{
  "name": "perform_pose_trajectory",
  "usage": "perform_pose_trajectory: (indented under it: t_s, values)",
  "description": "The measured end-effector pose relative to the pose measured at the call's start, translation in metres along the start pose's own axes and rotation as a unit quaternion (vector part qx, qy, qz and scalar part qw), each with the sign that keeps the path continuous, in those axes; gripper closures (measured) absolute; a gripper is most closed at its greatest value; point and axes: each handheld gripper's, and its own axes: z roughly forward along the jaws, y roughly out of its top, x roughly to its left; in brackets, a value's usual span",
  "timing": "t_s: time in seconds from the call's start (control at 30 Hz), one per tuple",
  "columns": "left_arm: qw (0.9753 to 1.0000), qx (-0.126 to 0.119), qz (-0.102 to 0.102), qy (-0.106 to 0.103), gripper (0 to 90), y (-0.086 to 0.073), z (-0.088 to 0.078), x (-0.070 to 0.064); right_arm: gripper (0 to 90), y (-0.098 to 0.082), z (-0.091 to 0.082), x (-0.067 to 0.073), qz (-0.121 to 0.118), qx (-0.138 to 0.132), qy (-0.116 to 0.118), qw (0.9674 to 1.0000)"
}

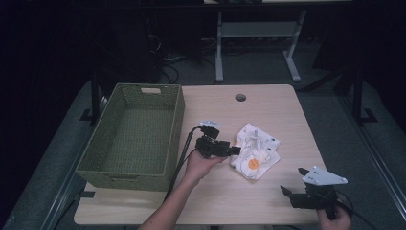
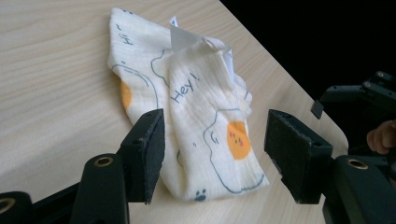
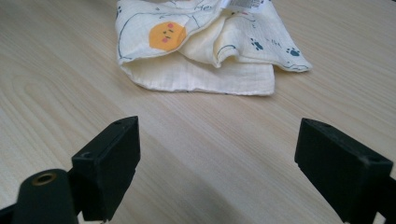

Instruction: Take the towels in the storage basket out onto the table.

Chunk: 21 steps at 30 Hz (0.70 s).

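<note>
Folded cloth (image 1: 253, 152), cream with egg print: on table (image 1: 268, 103), centre-right. Left gripper (image 1: 233, 150): at cloth's 9 o'clock edge, jaws parted, straddling cloth without pressing. Right gripper (image 1: 293, 181): at cloth's 5 o'clock, well apart, jaws wide, nothing held. Green basket (image 1: 127, 170): at 9 o'clock.

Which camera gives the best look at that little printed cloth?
The left gripper view: the cloth lies close up, its "Hey!" lettering readable. The right gripper view shows its folded edge from farther off; the high view shows it small, beside the basket.
</note>
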Motion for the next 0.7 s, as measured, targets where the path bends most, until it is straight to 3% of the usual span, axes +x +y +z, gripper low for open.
perform_pose_trajectory:
  t_s: [0.7]
  values:
    - [0.9995,-0.008,0.029,-0.007,35.6,-0.039,-0.029,-0.013,13.9,0.000,0.002,0.002,-0.006,0.005,-0.001,1.0000]
